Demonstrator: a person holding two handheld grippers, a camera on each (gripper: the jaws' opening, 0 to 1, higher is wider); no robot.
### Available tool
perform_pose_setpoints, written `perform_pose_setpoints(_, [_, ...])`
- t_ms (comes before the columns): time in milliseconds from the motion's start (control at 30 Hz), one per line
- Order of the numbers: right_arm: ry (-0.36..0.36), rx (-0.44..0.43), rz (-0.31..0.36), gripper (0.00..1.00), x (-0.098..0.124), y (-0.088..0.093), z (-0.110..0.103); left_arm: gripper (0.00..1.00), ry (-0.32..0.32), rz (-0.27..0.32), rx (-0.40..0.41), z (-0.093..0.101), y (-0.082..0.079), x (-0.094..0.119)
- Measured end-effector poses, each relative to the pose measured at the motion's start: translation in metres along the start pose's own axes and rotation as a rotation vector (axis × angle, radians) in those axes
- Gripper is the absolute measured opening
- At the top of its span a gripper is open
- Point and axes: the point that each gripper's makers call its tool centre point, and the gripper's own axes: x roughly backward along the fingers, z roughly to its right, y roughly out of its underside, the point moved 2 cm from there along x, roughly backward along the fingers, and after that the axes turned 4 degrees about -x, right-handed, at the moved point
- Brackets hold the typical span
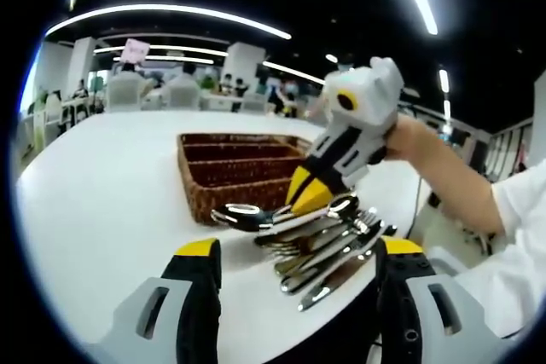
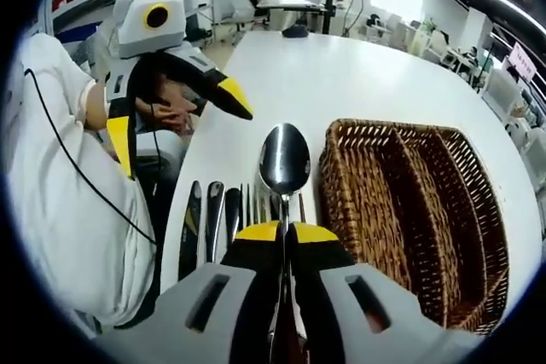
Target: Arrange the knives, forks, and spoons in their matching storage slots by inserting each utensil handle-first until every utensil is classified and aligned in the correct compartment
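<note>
Right claw (image 2: 286, 232) clenched on shiny steel spoon (image 2: 284, 159), bowl at 12 o'clock, over cutlery pile (image 2: 217, 219) on white counter (image 2: 299, 74). Left claw (image 1: 294, 253) released. Brown wicker slotted tray (image 2: 409, 202) at 3 o'clock, apparently empty. Step: first pick. Next: turn handle toward slot, insert.

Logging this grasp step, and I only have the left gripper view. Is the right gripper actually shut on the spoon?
Observer: Yes. In the right gripper view the right gripper is shut on the handle of the spoon, with the bowl pointing away from it.
Operator: Anything in the basket?
Observer: No. The basket has three long compartments, and all look empty from above.
Operator: Where's the rest of the cutlery relative to it?
Observer: The remaining utensils lie side by side on the table, beside the basket's long edge, beneath the held spoon.
</note>
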Motion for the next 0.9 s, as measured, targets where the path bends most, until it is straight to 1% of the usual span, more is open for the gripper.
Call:
perform_pose_setpoints(400, [0.027,-0.015,-0.004,0.02,0.022,0.006,0.010,0.75,0.006,0.001,-0.005,0.002,-0.004,-0.006])
perform_pose_setpoints(600, [0.040,-0.028,-0.007,0.02,0.029,0.011,0.016,0.78,0.014,0.010,-0.009,0.005,-0.007,-0.008])
perform_pose_setpoints(667, [0.044,-0.035,-0.010,0.02,0.031,0.013,0.019,0.79,0.016,0.018,-0.010,0.006,-0.011,-0.009])
perform_pose_setpoints(900, [0.051,-0.045,-0.013,0.02,0.037,0.015,0.026,0.81,0.007,0.017,-0.021,0.003,-0.015,-0.013])
